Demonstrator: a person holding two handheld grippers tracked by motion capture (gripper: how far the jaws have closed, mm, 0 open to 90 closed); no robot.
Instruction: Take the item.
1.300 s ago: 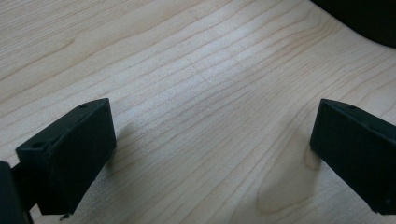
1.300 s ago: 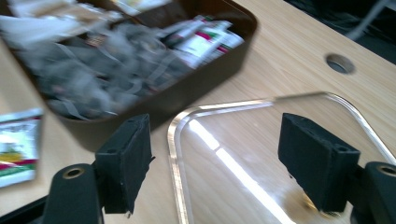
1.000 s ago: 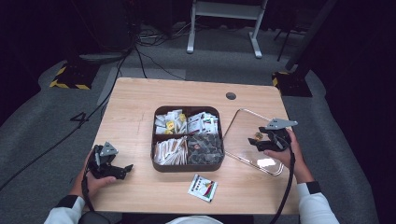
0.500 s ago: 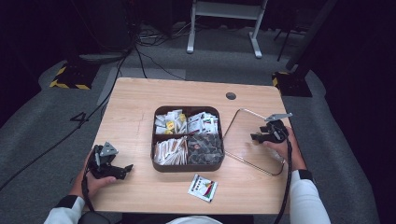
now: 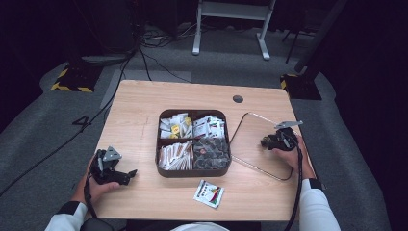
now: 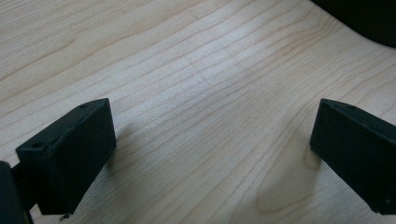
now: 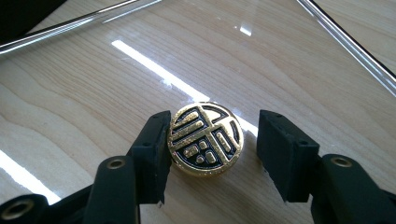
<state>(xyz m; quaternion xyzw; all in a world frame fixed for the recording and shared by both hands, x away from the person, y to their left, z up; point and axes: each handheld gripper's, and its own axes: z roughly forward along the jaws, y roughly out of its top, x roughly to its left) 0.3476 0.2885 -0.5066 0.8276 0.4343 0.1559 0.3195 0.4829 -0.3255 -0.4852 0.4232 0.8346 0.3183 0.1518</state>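
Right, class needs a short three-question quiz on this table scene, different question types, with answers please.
1. True or false: the left gripper is shut.
2. What sits between the jaws of the right gripper?
3. How many compartments has the tray? A two, B four, C six.

Key
1. False: its jaws stand wide over bare table.
2. The gold-and-black knob of the clear lid; the jaws have just been closing, one pad touching, the other apart.
3. B.

The person is wearing white sleeves (image 5: 315, 211) with dark cuffs; each black gripper (image 5: 113, 169) is carrying a grey three-cornered plate and trailing a black cable (image 5: 298, 192).
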